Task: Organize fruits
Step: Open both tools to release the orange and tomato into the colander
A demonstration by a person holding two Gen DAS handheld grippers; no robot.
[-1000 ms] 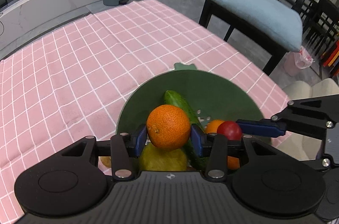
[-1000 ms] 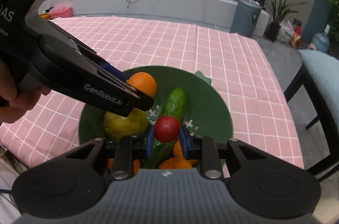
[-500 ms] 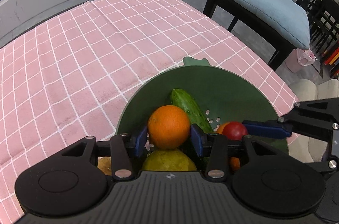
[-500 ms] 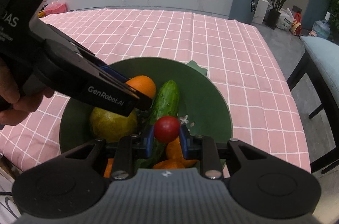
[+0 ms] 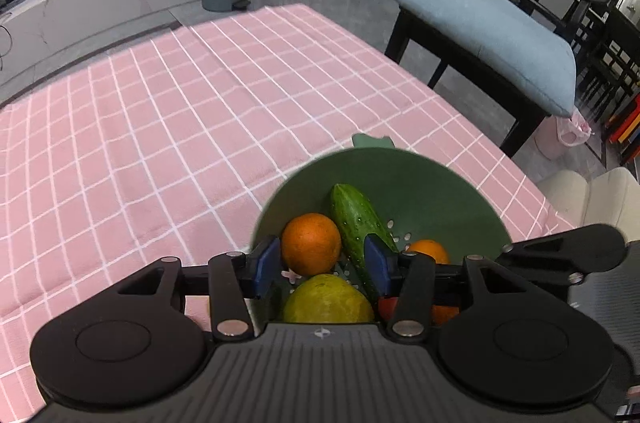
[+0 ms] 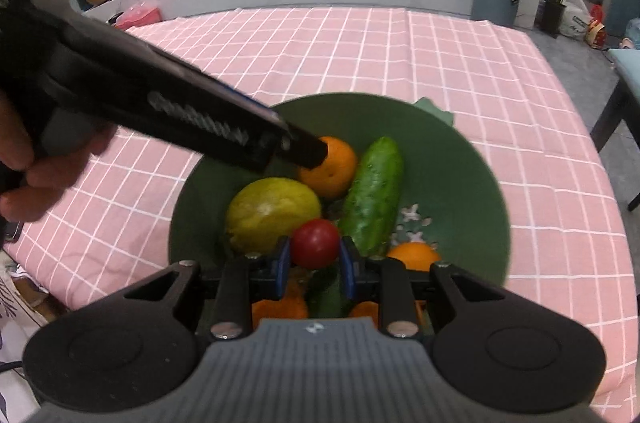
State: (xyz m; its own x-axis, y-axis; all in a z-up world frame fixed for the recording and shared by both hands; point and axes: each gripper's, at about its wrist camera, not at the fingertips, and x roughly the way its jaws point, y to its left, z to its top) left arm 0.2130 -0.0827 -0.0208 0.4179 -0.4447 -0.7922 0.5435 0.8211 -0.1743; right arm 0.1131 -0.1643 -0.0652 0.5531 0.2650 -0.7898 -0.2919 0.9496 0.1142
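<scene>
Releasing its load, the left gripper point(image 5: 320, 265) had just been opening: half a second earlier its blue pads clamped the orange point(image 5: 311, 243), and at this moment the pads stood spread with a visible gap on each side of the fruit. The orange still sat between the jaws but rested free inside the green colander point(image 5: 420, 179), beside the cucumber point(image 5: 356, 223) and above the yellow-green fruit point(image 5: 326, 299) in the lower centre of the left wrist view. Judged from this, the deposit of the orange was complete, and the left gripper needed only to withdraw without nudging it.

In the right wrist view, the left gripper entered from the upper left as a dark bar, its tip at the orange point(image 6: 332, 167) near the frame centre. A hand point(image 6: 36, 175) showed at the left edge.

The right gripper point(image 6: 315, 255) was pinching the red tomato point(image 6: 315, 249), both blue pads pressed against its sides. The tomato was held over the near part of the colander point(image 6: 460, 159), above the cucumber point(image 6: 374, 195) and just right of the yellow-green fruit point(image 6: 272, 211); a second orange point(image 6: 414, 257) lay at lower right of it. Whether the tomato touched the fruit beneath could not be determined. The colander stood on the desk point(image 6: 440, 55), covered by a pink checked cloth.
</scene>
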